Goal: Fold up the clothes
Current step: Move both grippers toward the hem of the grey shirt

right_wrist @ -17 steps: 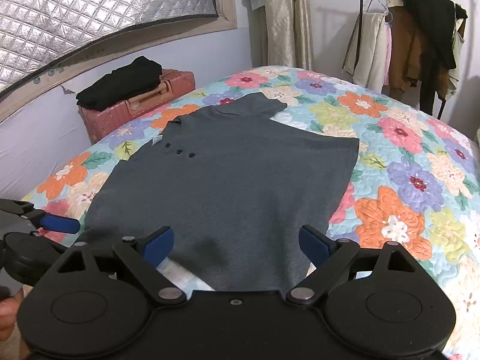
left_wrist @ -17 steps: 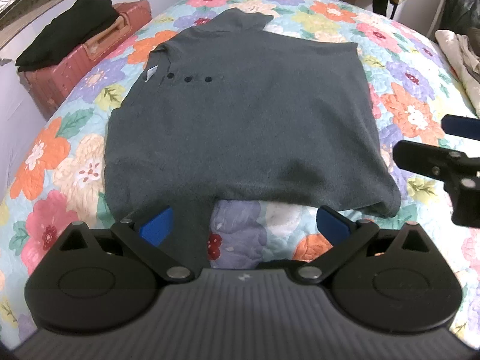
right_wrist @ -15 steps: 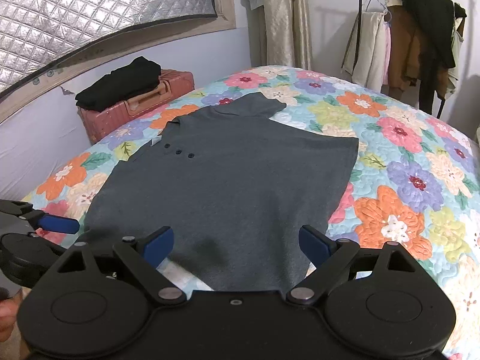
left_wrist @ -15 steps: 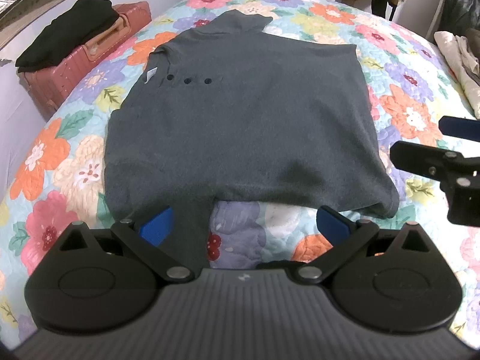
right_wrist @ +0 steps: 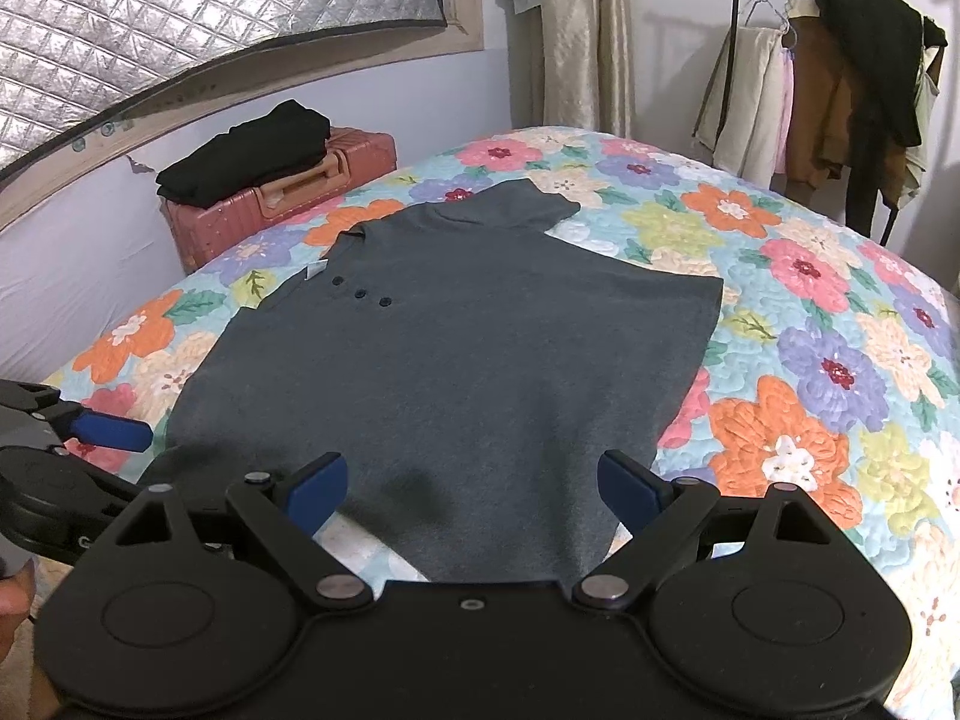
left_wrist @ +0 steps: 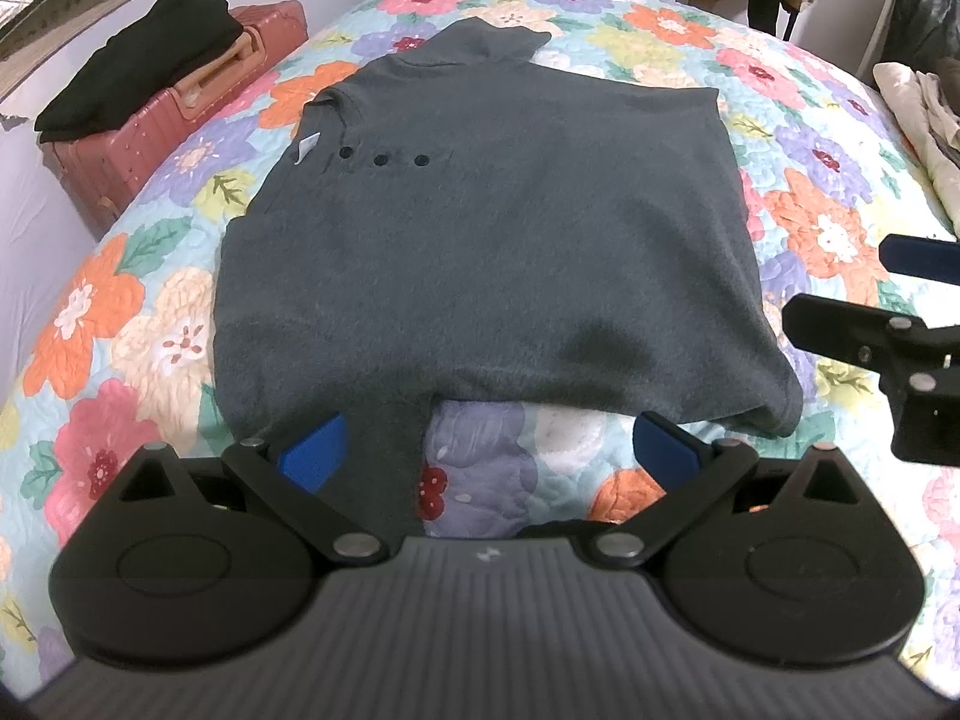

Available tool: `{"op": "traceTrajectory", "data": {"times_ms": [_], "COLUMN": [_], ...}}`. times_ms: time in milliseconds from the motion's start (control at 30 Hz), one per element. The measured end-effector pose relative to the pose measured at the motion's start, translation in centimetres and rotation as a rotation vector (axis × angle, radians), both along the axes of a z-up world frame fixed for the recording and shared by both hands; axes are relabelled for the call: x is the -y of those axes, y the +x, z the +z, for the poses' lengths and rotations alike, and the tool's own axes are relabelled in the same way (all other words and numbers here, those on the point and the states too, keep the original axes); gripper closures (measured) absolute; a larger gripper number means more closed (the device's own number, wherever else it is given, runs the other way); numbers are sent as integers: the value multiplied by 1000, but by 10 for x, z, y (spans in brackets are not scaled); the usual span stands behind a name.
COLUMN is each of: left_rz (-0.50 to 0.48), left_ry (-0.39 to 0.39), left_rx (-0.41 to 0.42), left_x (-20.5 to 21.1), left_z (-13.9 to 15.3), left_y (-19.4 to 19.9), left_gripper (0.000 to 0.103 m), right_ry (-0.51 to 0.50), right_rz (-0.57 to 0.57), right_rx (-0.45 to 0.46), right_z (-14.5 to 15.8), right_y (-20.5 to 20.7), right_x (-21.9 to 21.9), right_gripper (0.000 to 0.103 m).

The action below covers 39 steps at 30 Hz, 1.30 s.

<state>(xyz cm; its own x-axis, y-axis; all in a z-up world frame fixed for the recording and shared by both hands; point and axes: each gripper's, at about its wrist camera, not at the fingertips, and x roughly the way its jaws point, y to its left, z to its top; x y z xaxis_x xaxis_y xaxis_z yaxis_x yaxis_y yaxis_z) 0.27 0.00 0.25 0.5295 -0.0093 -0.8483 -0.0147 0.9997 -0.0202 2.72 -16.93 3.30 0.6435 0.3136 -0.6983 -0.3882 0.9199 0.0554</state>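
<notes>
Grey polo shirt (left_wrist: 480, 252) lies flat on the floral quilt (left_wrist: 810, 228), collar to the far left, near sleeve hanging toward me. Both sets of jaws stand apart, gripping nothing: left gripper (left_wrist: 489, 447) over the near sleeve, right gripper (right_wrist: 474, 483) over the near hem. I'd say the sleeve fold comes first, so I want to pinch only the sleeve edge, low, then carry it across without dragging the body.
</notes>
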Motion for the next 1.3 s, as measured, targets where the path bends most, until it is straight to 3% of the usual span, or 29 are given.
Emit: {"op": "traceTrajectory", "data": {"times_ms": [1300], "left_rz": [-3], "left_ry": [12], "left_rx": [-19], "left_x": [-1], "left_z": [-16], "left_y": [10], "left_gripper": [0], "right_ry": [-53], "right_rz": [41], "right_rx": [-13], "right_z": [-13], "right_y": [9], "right_x": [-9], "right_gripper": [10]}}
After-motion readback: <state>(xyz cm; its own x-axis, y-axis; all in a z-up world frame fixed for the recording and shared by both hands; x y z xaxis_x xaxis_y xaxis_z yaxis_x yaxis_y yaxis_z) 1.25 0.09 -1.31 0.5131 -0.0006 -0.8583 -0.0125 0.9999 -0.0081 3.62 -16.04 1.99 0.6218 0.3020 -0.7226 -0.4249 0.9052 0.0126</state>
